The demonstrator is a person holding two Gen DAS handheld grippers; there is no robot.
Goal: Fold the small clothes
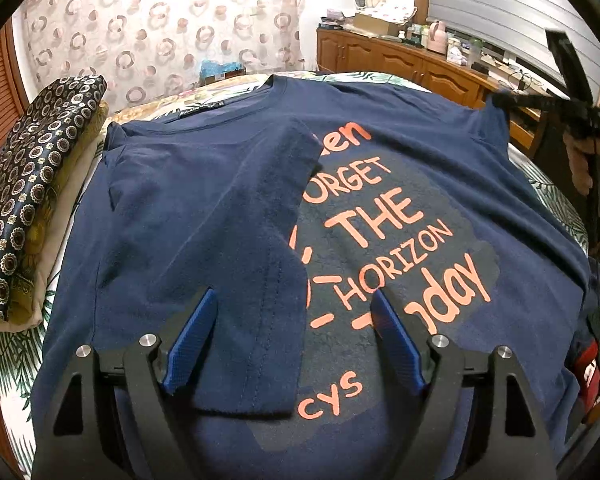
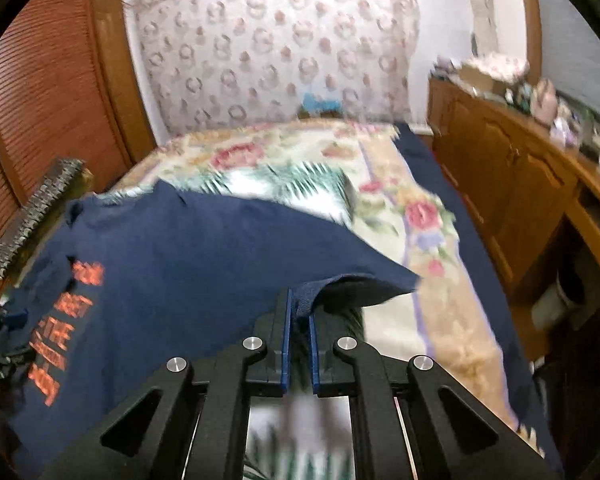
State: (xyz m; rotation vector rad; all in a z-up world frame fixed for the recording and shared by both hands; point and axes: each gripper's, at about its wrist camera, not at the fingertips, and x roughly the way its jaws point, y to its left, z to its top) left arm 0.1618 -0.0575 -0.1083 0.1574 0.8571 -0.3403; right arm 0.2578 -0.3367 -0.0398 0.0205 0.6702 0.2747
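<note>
A navy T-shirt [image 1: 400, 152] with orange lettering lies face up on the bed. Its left sleeve and side [image 1: 228, 240] are folded over onto the chest. My left gripper [image 1: 294, 304] is open just above the folded flap, with nothing between the blue pads. My right gripper [image 2: 299, 312] is shut on the edge of the shirt's right sleeve [image 2: 364, 284] and lifts it off the bedspread. The right gripper also shows at the far right in the left wrist view [image 1: 500, 100], pinching the sleeve tip. The shirt shows in the right wrist view [image 2: 160, 272], blurred.
A floral bedspread [image 2: 420, 200] covers the bed. A stack of folded patterned cloths [image 1: 32, 184] lies at the shirt's left. A wooden cabinet [image 1: 400, 64] with clutter runs along the right. A louvred wooden door [image 2: 40, 80] is at the left. A patterned curtain [image 1: 160, 28] hangs behind.
</note>
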